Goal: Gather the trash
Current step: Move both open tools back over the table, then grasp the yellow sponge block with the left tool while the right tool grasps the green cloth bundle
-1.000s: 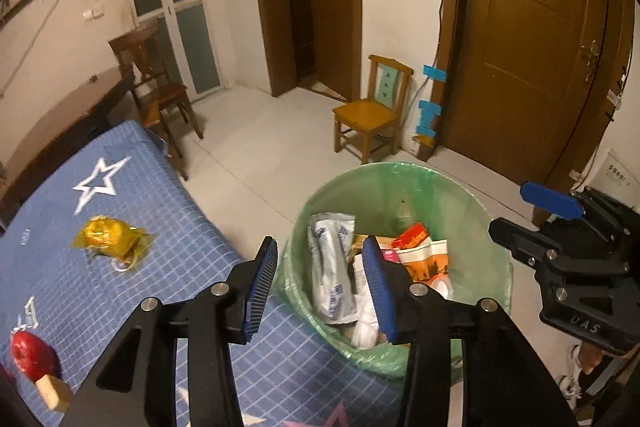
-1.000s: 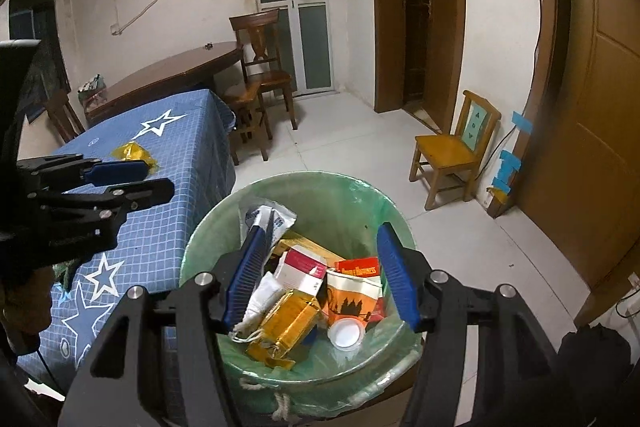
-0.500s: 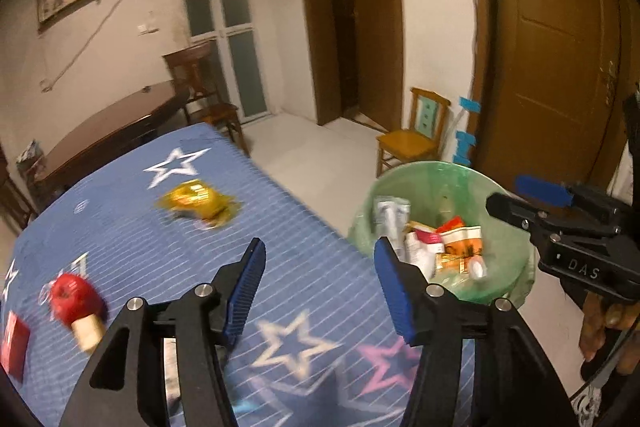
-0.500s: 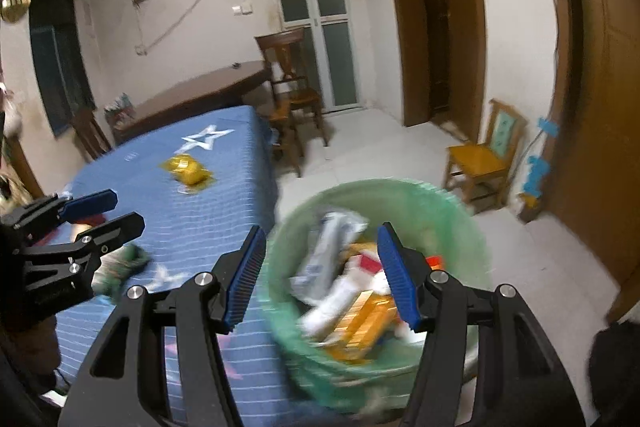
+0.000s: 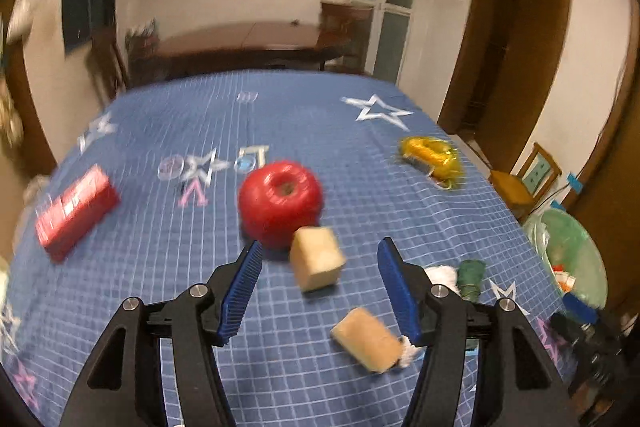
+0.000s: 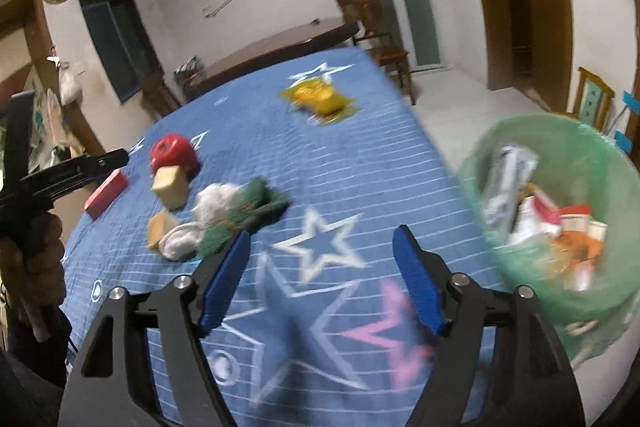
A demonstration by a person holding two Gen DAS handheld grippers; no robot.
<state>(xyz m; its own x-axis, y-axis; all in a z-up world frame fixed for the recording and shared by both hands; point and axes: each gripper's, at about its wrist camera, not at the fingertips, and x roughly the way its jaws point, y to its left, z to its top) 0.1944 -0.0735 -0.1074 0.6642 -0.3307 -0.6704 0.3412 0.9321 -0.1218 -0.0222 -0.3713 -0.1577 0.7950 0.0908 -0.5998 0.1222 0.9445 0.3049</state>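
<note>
Blue checked cloth with white and pink stars (image 5: 360,155) covers the table, and behind it stands a dark wooden table (image 5: 248,43) against a pale wall. On the cloth lie a red apple (image 5: 280,201), a tan cube (image 5: 316,259) touching its near side, a tan wedge-like block (image 5: 366,339) nearer the camera, a red box (image 5: 76,207) off to the left, and a yellow crumpled wrapper (image 5: 432,155) toward the far right edge. A white and green wad of cloth or paper (image 6: 228,215) sits just right of the two tan pieces; blur hides what it is. The green-lined trash bin (image 6: 560,155) stands off the table's right edge, already holding cartons and wrappers.

The left gripper (image 5: 320,287) hangs over the tan pieces, its jaws having just been opening; the cube shows between them in the left view, but no pad presses on it. The right gripper (image 6: 320,271) has jaws that have just been opening too, spread over bare starred cloth with nothing between them, the wad just beyond its left finger and the bin to its right
</note>
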